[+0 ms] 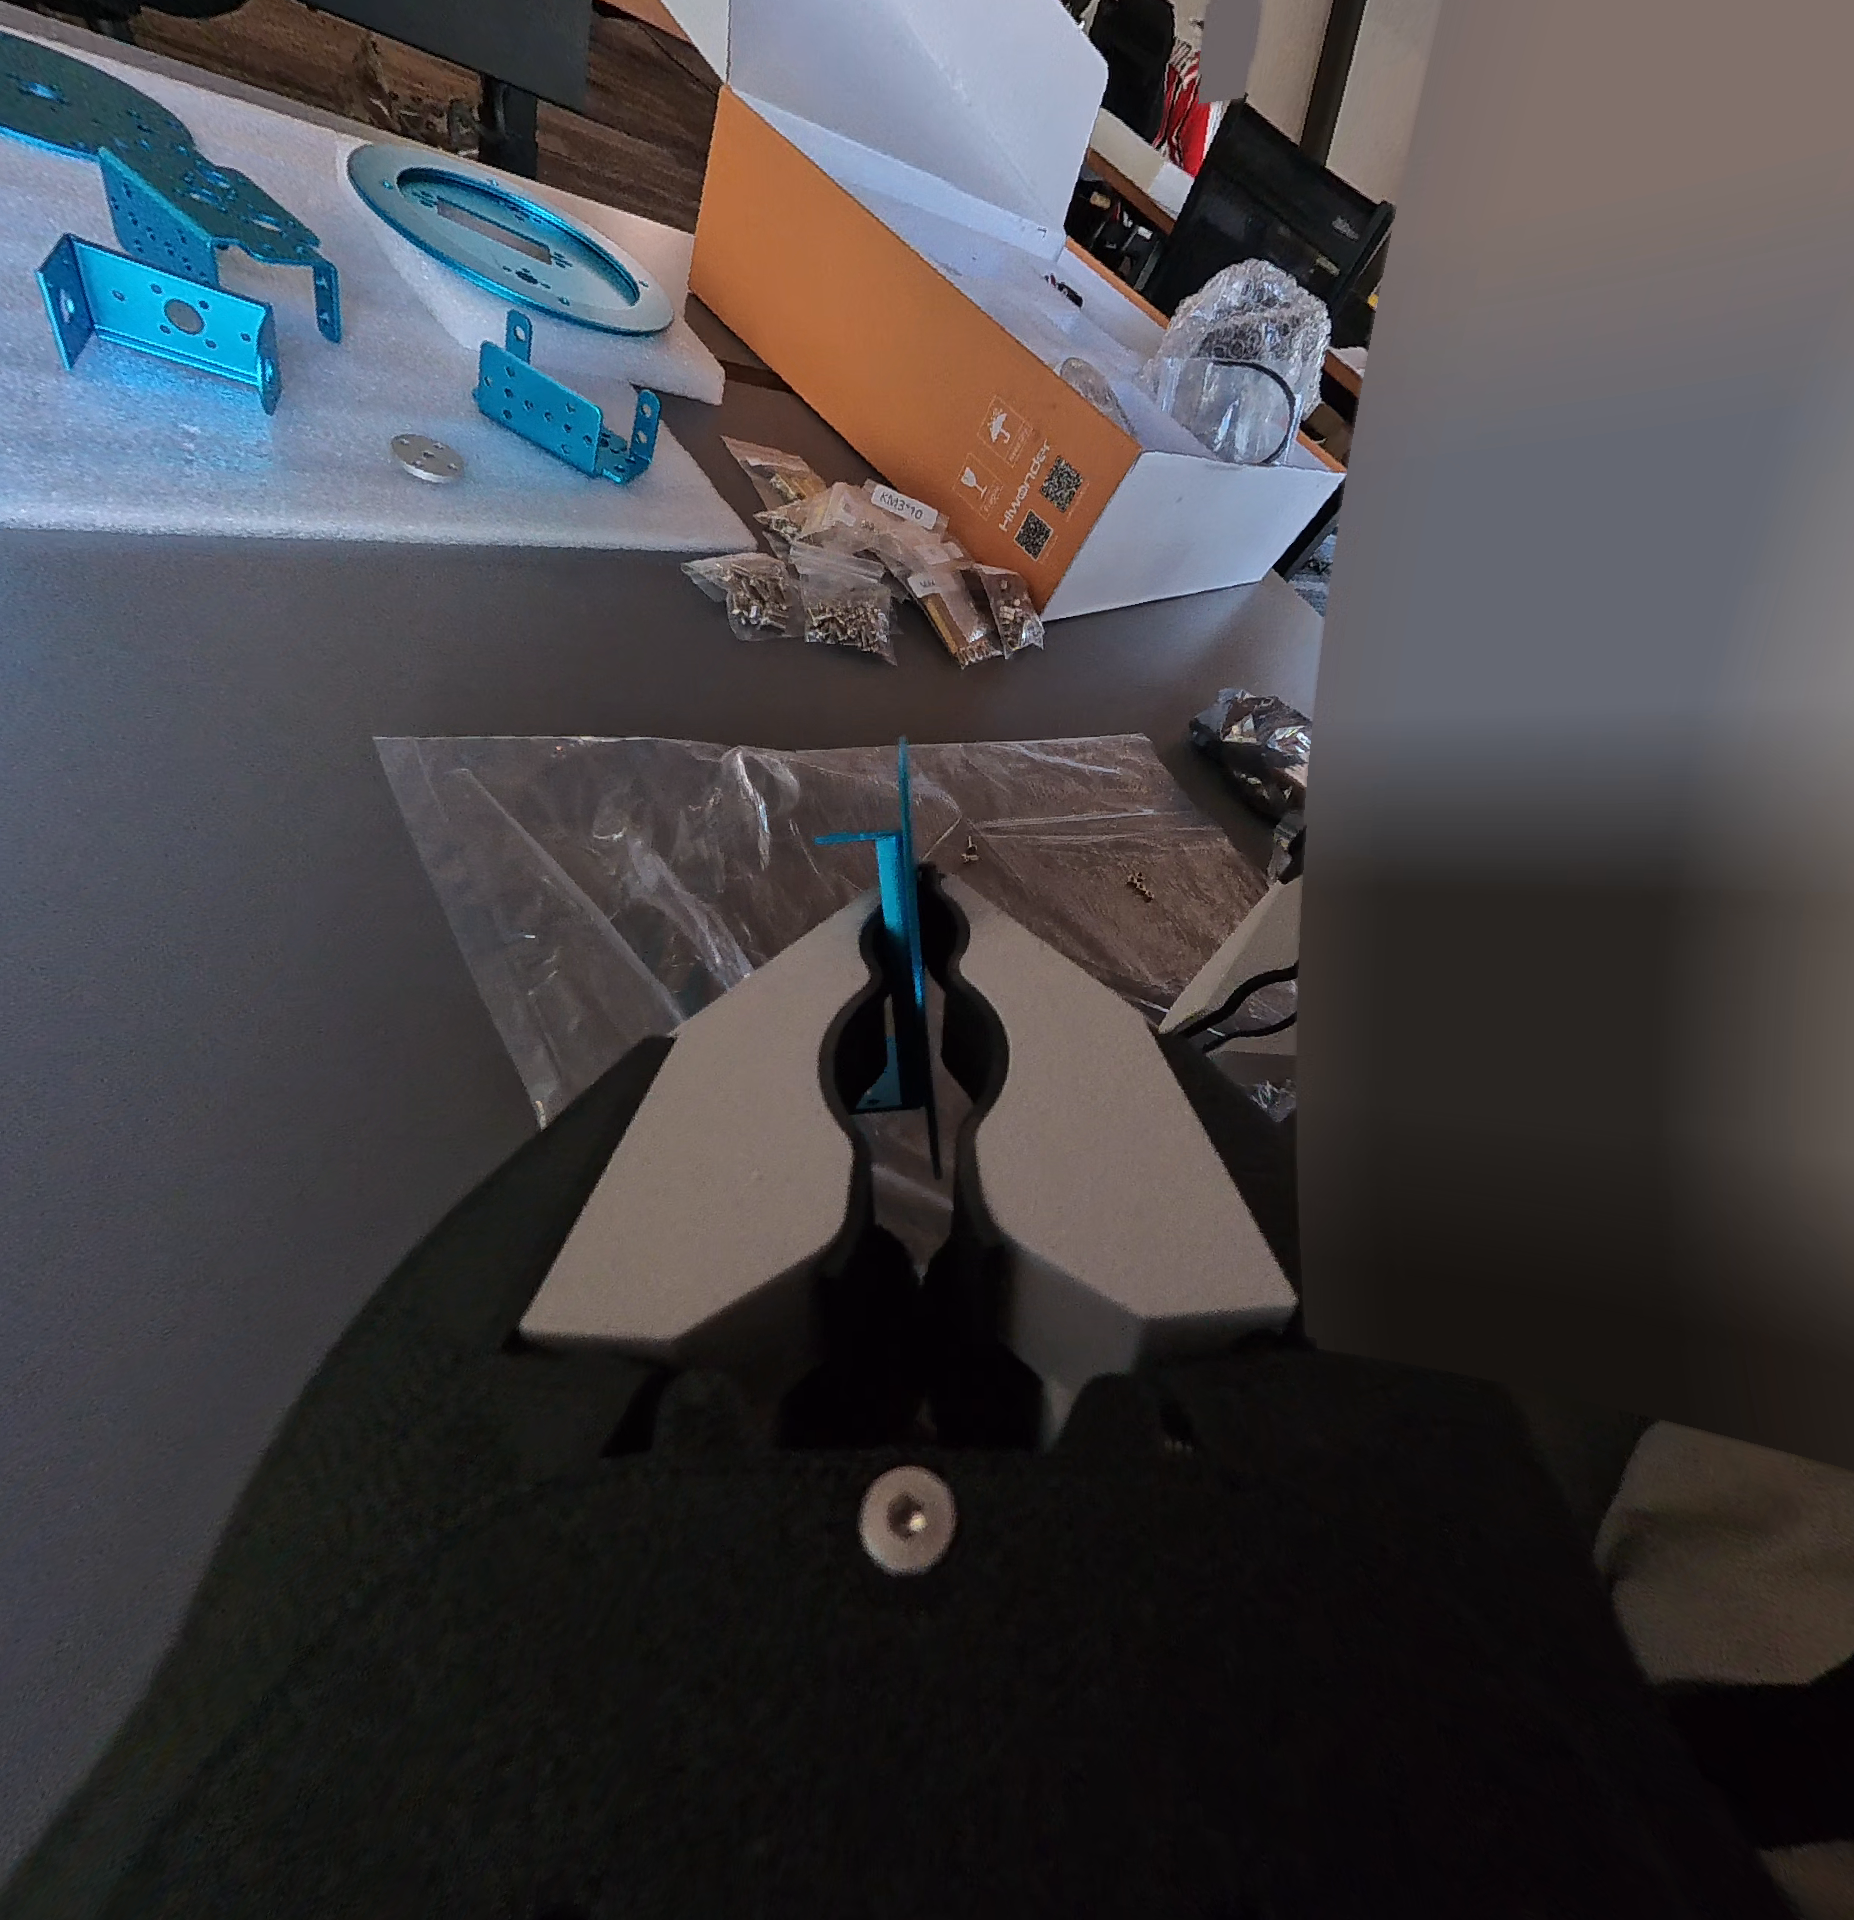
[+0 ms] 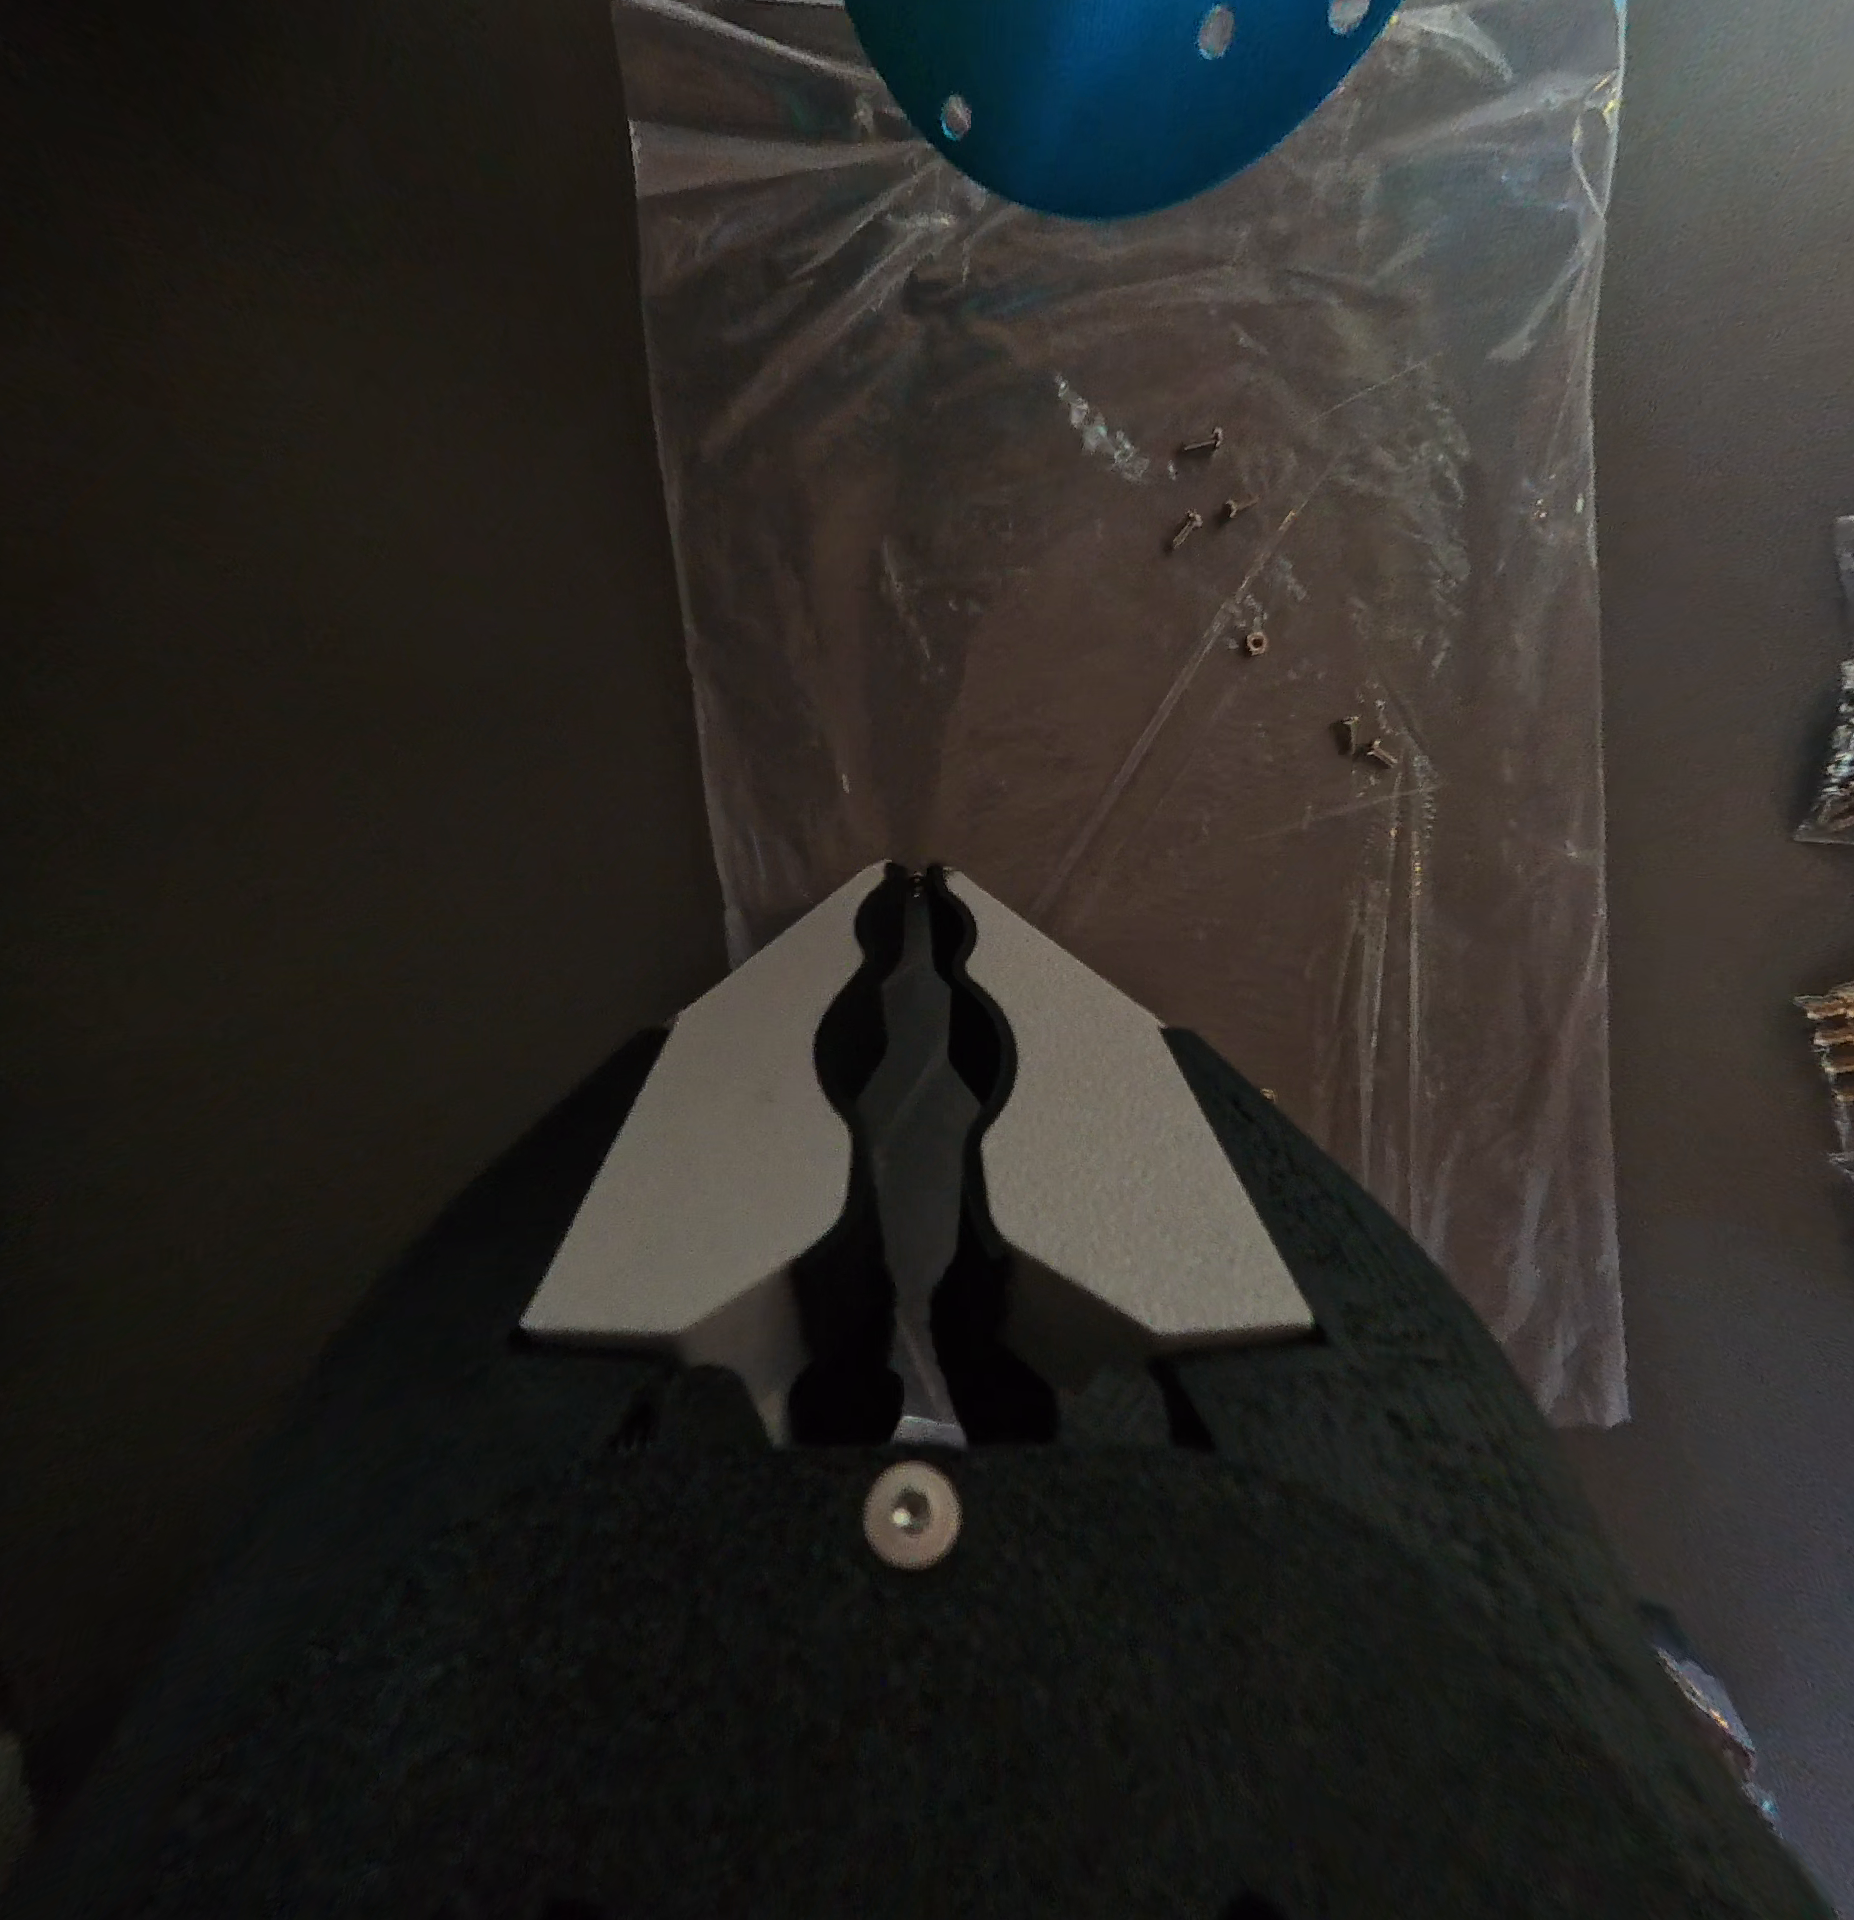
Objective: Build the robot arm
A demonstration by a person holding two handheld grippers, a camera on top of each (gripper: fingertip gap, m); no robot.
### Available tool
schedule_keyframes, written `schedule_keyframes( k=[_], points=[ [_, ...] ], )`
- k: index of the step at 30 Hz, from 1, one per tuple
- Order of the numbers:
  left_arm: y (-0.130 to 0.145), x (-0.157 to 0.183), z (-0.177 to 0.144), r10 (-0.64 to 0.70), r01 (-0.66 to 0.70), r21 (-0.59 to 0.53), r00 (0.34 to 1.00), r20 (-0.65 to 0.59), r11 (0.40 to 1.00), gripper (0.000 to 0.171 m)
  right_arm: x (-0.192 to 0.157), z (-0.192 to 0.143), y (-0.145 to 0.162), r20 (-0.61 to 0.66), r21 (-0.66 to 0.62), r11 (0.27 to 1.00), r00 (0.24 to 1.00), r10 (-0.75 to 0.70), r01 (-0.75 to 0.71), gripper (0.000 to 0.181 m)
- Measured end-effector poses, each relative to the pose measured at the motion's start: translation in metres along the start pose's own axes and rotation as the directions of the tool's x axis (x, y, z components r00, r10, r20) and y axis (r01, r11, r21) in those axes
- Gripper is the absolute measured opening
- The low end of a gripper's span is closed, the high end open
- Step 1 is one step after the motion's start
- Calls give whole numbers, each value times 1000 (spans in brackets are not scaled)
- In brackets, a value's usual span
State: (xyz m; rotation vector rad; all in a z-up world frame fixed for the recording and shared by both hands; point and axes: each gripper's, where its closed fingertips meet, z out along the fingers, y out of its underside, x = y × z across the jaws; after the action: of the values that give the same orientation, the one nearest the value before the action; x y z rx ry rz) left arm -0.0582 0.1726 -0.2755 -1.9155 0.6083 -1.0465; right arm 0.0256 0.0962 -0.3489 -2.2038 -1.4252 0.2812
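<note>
Here the left claw [image 1: 907,914] is pinching a thin, stiff, slippery blue metal bracket [image 1: 902,935] edge-on; the right claw [image 2: 915,878] is nipping a tiny screw [image 2: 918,881] above the plastic bag [image 2: 1162,623].

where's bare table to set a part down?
Free: the dark table left of the clear plastic sheet, below the white foam sheet. Crowded: the foam with its blue brackets, screw bags by the orange box, loose screws on the sheet.

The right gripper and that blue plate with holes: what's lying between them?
In the right wrist view, only the clear plastic bag spans from right gripper to blue plate; tiny screws lie off to one side.
</note>
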Motion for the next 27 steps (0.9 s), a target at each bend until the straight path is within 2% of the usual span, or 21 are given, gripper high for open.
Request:
schedule_keyframes(
  k=[1,10,13,18,21,24,27],
  points=[
    [0,0,0,-5,5,0,1000,-5,1000,1,0,0,0,-11,6,1000,1000,-8,8,3],
    [1,6,0,-152,151,-13,983,-107,988,1,5,-4,-9,-50,84,996,999,0,4,2],
    [4,10,2,-229,226,-39,961,-158,973,1,11,-16,-33,-87,193,981,996,-1,18,3],
    [9,17,4,-361,349,-95,899,-248,932,1,26,-42,-94,-167,415,906,986,-11,81,2],
    [10,18,4,-381,366,-108,886,-262,924,1,29,-41,-115,-201,442,886,978,-50,136,2],
    [10,18,3,-360,345,-103,898,-254,933,1,31,-32,-122,-235,427,885,968,-89,185,2],
    [9,22,3,-335,319,-103,904,-265,942,1,29,-23,-124,-204,429,886,974,-93,175,1]
  ],
)
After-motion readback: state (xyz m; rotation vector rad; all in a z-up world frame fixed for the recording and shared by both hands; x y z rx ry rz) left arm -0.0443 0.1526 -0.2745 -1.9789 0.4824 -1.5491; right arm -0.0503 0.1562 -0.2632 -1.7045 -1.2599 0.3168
